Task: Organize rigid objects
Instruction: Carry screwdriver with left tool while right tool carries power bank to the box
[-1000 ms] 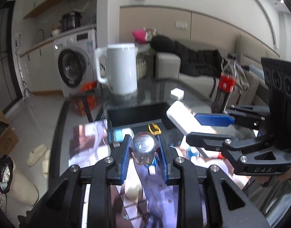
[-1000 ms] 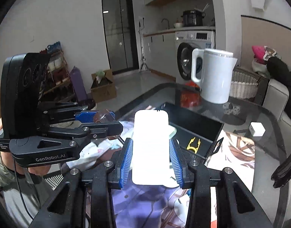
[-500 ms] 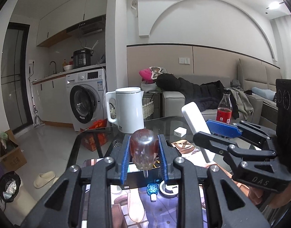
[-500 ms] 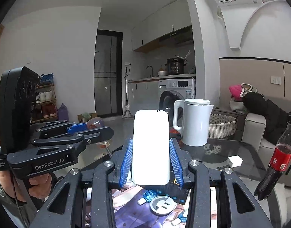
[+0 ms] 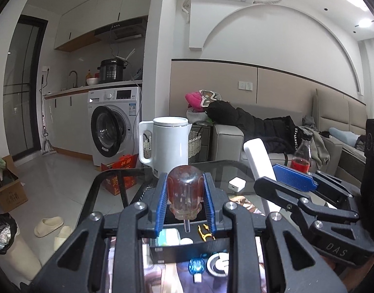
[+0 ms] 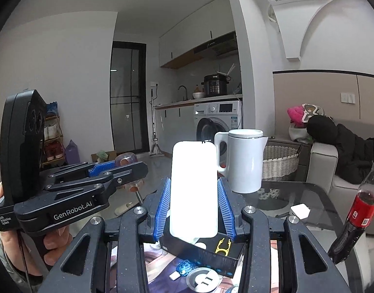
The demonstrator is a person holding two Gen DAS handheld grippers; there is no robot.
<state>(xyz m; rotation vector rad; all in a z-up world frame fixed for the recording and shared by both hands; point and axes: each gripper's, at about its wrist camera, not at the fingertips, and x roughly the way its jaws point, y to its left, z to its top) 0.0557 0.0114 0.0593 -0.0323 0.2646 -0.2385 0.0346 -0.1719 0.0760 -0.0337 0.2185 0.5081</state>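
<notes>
Both claws are closed on things and held side by side above the counter point(image 5: 108, 178). Left claw point(image 5: 185, 202) grips a screwdriver point(image 5: 185, 190) by its clear reddish handle, shaft pointing down. Right claw point(image 6: 193, 206) pinches a flat white slab point(image 6: 193, 188) by its long edges, standing upright. Below them on the glass counter lies a black tray point(image 6: 211, 256) holding a yellow clip point(image 6: 222, 246). A white kettle point(image 5: 171, 144) and a cola bottle point(image 6: 357, 210) stand farther back.

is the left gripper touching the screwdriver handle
Touching. In the left wrist view both blue pads of the left gripper press against the sides of the screwdriver handle, holding it above the black box.
</notes>
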